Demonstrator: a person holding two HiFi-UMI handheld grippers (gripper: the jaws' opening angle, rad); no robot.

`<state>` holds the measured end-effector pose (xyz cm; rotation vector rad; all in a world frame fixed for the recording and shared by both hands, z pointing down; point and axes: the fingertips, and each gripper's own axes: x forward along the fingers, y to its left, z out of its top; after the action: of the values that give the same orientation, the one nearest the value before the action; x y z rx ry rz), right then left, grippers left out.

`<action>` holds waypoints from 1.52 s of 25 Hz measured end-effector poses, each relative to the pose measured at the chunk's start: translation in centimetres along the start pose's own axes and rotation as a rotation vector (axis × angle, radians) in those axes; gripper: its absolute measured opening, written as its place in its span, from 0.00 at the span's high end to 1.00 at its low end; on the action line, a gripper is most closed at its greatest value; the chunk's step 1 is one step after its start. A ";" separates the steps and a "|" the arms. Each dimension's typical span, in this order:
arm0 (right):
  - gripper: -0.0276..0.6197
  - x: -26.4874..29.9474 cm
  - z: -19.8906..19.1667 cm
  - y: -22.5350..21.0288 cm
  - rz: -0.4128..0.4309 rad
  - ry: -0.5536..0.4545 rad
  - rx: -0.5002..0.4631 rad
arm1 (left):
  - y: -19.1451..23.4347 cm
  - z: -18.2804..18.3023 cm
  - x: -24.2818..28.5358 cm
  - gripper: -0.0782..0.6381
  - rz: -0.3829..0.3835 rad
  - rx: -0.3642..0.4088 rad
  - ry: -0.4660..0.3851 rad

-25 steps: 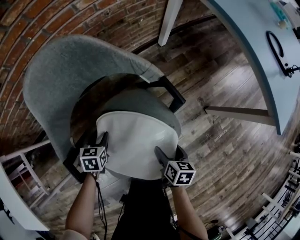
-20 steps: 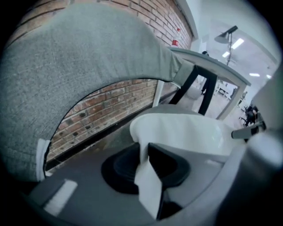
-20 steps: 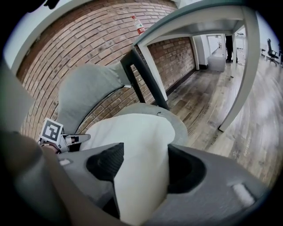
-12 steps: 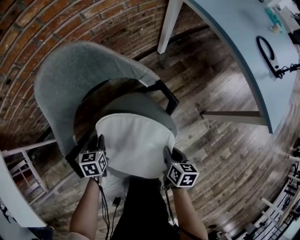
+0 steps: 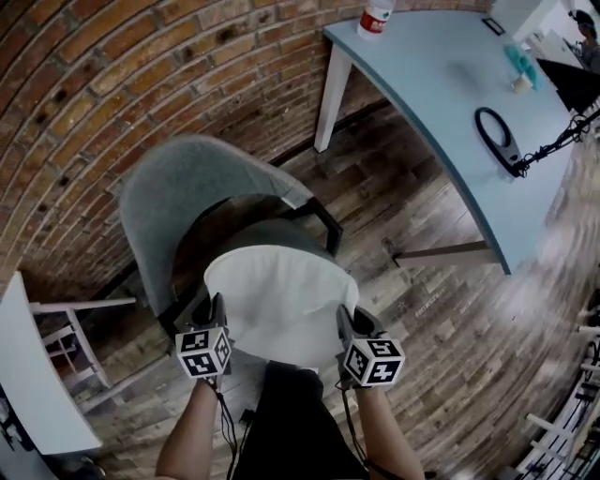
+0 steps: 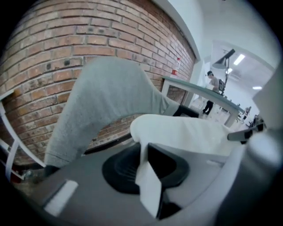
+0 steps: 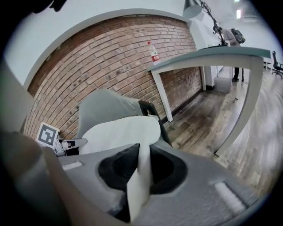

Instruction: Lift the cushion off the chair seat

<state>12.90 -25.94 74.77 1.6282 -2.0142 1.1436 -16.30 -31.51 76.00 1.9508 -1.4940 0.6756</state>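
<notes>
A white round cushion (image 5: pixel 281 298) hangs a little above the grey seat of the chair (image 5: pixel 178 202), held at its near edge on both sides. My left gripper (image 5: pixel 214 317) is shut on the cushion's left rim; a white fold of the cushion (image 6: pixel 185 132) is pinched between its jaws (image 6: pixel 148 176). On the right rim my right gripper (image 5: pixel 345 326) is shut in the same way, with the cushion (image 7: pixel 119 132) caught as a thin fold (image 7: pixel 141 176). Both pairs of jaws have just been closing on the cushion's edge.
A brick wall curves behind the chair. A pale blue table (image 5: pixel 450 103) with white legs stands at the right, bearing a bottle (image 5: pixel 375 19) and a black cable loop (image 5: pixel 497 136). A white stand (image 5: pixel 37 375) is at the left. The floor is wooden planks.
Both grippers have risen together with the cushion in them, and the cushion has come up off the seat. The chair now looks smaller and further off.
</notes>
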 end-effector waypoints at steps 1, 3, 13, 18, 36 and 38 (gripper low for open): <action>0.86 -1.0 0.9 0.5 0.004 -0.006 -0.005 | -0.2 0.9 -1.2 0.82 0.003 0.006 -0.010; 0.86 -3.0 2.7 1.6 0.013 -0.022 -0.018 | -0.6 2.9 -3.5 0.82 0.006 0.021 -0.028; 0.87 -14.0 12.1 7.0 0.052 -0.097 -0.123 | -3.6 11.9 -16.6 0.82 0.054 0.045 -0.145; 0.87 -18.3 15.7 9.3 0.081 -0.144 -0.175 | -4.6 15.3 -22.1 0.82 0.069 0.019 -0.218; 0.87 -28.6 21.5 13.7 0.124 -0.294 -0.249 | -7.3 20.7 -34.3 0.82 0.106 0.073 -0.382; 0.87 -28.8 21.9 14.0 0.124 -0.303 -0.255 | -7.4 21.3 -34.9 0.82 0.108 0.076 -0.395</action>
<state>14.01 -22.13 36.17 1.6418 -2.3642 0.6702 -16.70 -21.74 35.68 2.1640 -1.8414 0.4099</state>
